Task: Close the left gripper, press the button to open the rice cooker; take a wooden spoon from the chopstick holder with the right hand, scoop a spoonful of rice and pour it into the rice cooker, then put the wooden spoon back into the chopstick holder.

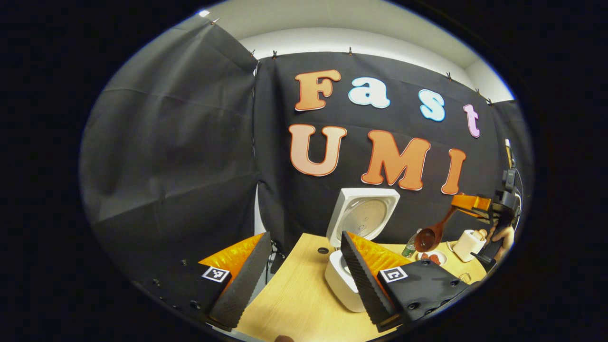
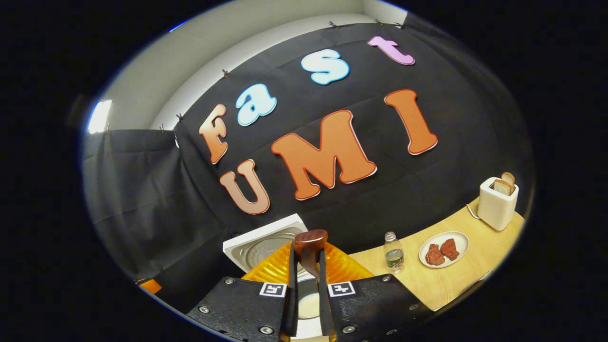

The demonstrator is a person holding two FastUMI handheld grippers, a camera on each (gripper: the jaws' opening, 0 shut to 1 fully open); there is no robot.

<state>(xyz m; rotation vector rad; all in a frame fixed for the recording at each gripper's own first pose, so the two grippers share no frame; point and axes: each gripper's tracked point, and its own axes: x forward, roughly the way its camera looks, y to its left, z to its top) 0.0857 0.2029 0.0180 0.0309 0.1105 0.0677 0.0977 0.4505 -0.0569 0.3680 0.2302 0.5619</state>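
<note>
The white rice cooker [image 1: 341, 281] stands on the wooden table [image 1: 294, 304] with its lid [image 1: 363, 216] raised upright. My left gripper [image 1: 304, 233] is open, its fingers wide apart and nothing between them; the cooker sits just behind its right finger. Farther right, my right gripper [image 1: 468, 203] holds a dark wooden spoon [image 1: 430, 235] by the handle, bowl hanging down to the right of the cooker. In the right gripper view, that gripper [image 2: 308, 256] is shut on the spoon's handle [image 2: 311, 240], with the open lid [image 2: 266, 244] just beyond. What the spoon's bowl holds is hidden.
A small water bottle [image 2: 393, 259], a white plate [image 2: 455, 237] with two pieces of meat, and a white toaster [image 2: 497, 202] with bread stand along the table's right side. The same bottle [image 1: 411, 244], plate [image 1: 432, 258] and toaster [image 1: 468, 244] sit under the spoon.
</note>
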